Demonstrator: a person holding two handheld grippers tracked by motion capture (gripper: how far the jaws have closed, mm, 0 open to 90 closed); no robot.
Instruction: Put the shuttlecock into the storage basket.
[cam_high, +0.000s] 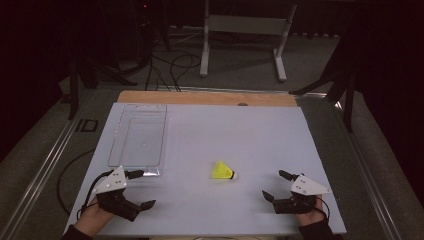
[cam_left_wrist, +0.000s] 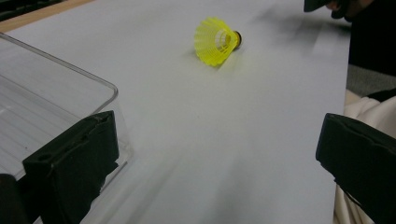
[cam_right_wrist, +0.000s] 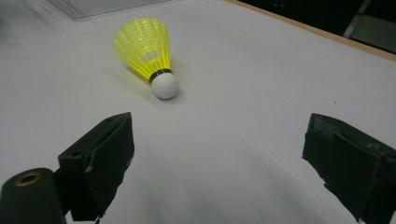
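So, nearest the table's front edge, the left gripper (cam_high: 141, 189) and the right gripper (cam_high: 276, 185) are both held low over the white table (cam_high: 240, 130), jaws spread wide with nothing between them. Between the two, a bit farther in, a yellow shuttlecock (cam_high: 223, 171) is seen lying on its side, cork tip toward the right gripper. Farther back on the left, a clear plastic tray (cam_high: 138, 140) is set.

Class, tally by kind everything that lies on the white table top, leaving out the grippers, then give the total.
Yellow shuttlecock: 1
Clear plastic tray: 1
Total: 2
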